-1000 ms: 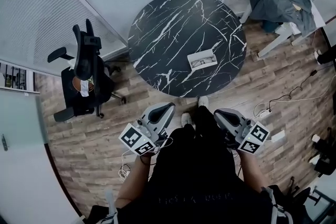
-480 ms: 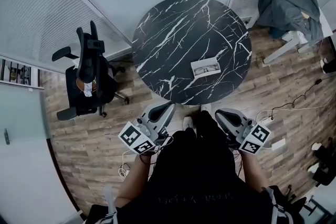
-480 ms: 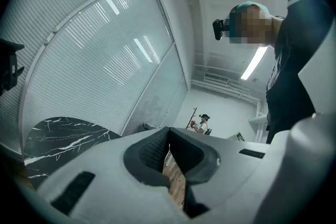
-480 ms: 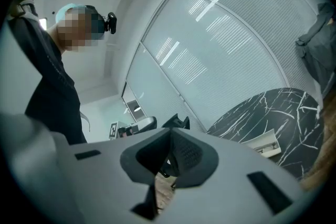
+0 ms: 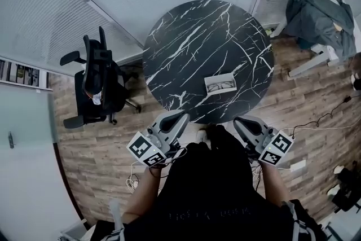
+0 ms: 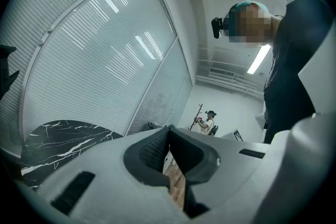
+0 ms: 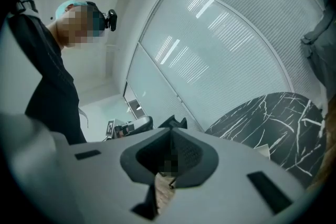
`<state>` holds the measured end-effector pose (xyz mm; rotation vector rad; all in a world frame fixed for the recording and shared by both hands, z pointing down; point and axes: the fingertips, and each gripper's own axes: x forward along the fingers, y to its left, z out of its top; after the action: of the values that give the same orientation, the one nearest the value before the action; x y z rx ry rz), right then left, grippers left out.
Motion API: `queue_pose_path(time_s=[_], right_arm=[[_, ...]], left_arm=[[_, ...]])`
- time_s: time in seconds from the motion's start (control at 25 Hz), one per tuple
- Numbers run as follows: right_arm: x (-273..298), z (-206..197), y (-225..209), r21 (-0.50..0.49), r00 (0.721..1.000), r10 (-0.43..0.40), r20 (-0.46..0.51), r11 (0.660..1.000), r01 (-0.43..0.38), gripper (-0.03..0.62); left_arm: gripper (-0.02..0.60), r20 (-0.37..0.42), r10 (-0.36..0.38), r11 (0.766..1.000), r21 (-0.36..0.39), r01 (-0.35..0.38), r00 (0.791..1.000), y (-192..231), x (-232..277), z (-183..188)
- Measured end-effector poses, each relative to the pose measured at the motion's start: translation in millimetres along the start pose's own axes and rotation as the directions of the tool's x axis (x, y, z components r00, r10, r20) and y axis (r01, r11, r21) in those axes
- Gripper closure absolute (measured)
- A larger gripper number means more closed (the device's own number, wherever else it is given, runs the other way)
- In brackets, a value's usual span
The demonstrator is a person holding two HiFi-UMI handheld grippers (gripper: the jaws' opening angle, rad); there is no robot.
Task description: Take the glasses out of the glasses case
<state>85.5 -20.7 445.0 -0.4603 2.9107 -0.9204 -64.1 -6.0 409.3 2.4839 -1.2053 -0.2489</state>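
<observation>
A white glasses case [image 5: 220, 84] lies open near the front right of the round black marble table [image 5: 186, 42], with dark-framed glasses [image 5: 221, 86] inside it. My left gripper [image 5: 181, 116] hangs shut below the table's front edge, over the wooden floor. My right gripper [image 5: 237, 121] is shut too, level with it on the other side of my body. Both are empty and well short of the case. In the left gripper view the jaws [image 6: 168, 136] meet tip to tip; the right gripper view shows its jaws [image 7: 172, 139] closed as well, with the table [image 7: 273, 118] at the right.
A black office chair [image 5: 96, 82] stands left of the table. A grey jacket [image 5: 316, 14] lies over a white desk at the far right. Cables [image 5: 316, 121] trail across the wooden floor. Frosted glass walls with blinds run behind the table. Another person [image 6: 207, 122] stands far off.
The table and case have drifted down and slightly right in the head view, closer to me. Both grippers keep their pose and stay shut.
</observation>
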Motion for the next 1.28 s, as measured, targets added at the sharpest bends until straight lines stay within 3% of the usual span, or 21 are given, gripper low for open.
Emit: queue_pose_path(time_s=[0.48,0.84,1.28], right_arm=[[12.4,7.8,-82.9,-0.004,0.993,-0.014,-0.118,1.000,0.013,0.560],[32.0,9.5,-106.7,-0.097,0.978,-0.009,-0.206,0.995,-0.011,0.560],[59.2,-32.4,-142.3,-0.286,0.903,-0.129,-0.409,0.958,0.008,0.560]], left_arm=[[0.561,0.006,0.100,0.995,-0.008,-0.100,0.995,18.4,48.6,-0.7],[0.561,0.008,0.162,0.986,-0.031,-0.162,0.987,33.2,48.0,-2.8],[0.561,-0.017,0.162,0.986,-0.029,-0.162,0.987,59.3,46.4,-9.1]])
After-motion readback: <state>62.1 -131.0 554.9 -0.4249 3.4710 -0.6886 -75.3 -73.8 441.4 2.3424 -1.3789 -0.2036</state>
